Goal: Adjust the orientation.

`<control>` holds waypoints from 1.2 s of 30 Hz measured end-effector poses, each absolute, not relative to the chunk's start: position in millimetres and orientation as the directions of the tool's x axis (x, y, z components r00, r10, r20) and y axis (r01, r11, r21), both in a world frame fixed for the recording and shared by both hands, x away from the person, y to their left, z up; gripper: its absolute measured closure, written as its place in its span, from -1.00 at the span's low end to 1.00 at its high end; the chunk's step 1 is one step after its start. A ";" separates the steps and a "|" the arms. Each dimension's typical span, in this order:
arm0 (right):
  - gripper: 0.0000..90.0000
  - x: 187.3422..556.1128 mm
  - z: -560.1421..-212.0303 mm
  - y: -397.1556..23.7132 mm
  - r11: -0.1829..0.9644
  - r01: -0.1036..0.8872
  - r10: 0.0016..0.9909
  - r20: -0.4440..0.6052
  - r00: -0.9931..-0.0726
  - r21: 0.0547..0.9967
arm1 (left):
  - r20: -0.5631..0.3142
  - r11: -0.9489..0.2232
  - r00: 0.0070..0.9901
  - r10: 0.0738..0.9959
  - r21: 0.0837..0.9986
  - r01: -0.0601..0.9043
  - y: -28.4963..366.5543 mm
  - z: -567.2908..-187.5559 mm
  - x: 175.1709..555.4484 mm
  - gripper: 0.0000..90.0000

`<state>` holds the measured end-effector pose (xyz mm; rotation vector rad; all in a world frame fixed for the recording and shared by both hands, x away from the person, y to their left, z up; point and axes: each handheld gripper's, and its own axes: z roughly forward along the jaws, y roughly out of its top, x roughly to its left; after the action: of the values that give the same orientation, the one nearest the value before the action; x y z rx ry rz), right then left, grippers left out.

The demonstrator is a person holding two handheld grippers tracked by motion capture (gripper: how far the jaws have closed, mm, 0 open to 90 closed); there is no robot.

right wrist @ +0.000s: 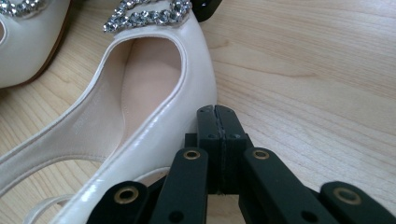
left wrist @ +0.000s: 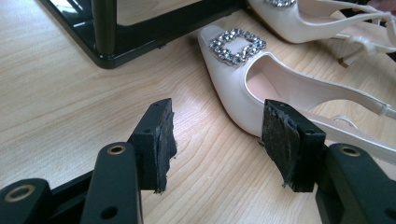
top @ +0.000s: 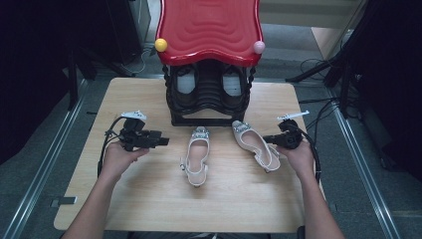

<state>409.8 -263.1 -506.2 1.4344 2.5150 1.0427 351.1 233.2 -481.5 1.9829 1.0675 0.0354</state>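
Observation:
Two cream slingback shoes with rhinestone buckles lie on the wooden table, toes toward a black shoe rack [top: 209,99]. My left gripper [top: 164,141] is held open to the left of the left shoe [top: 196,154]. In the left gripper view its jaws [left wrist: 217,126] stand wide with nothing between them, and one pad [left wrist: 280,140] is close to the left shoe [left wrist: 243,93]. My right gripper [top: 266,139] is at the right side of the right shoe [top: 254,144]. The right gripper view shows its jaws [right wrist: 218,112] shut and empty against the outer side of that shoe [right wrist: 154,70].
The rack has a wavy red top [top: 209,30] with a yellow ball [top: 160,45] and a pink ball [top: 259,47] at its front corners. A pair of dark shoes [top: 185,82] sits inside it. Bare table [top: 149,199] lies in front of the shoes. Cables trail on the floor at the right.

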 end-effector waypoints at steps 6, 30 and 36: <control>1.00 406.9 -508.2 -254.4 0.359 0.745 0.763 0.283 -0.581 0.562 | -0.344 -0.271 0.635 0.691 0.691 0.670 230.8 -483.1 351.7 -0.01; 1.00 401.1 -513.6 -229.4 0.405 0.716 0.749 0.243 -0.616 0.568 | -0.344 -0.288 0.644 0.683 0.683 0.671 226.1 -485.8 352.8 -0.01; 1.00 400.4 -513.6 -222.6 0.429 0.704 0.737 0.231 -0.636 0.567 | -0.344 -0.290 0.642 0.685 0.680 0.674 227.0 -487.4 351.0 -0.01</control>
<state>400.4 -222.6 -513.6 1.3172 2.6119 0.9965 351.0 227.0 -487.4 2.0131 1.0608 0.0177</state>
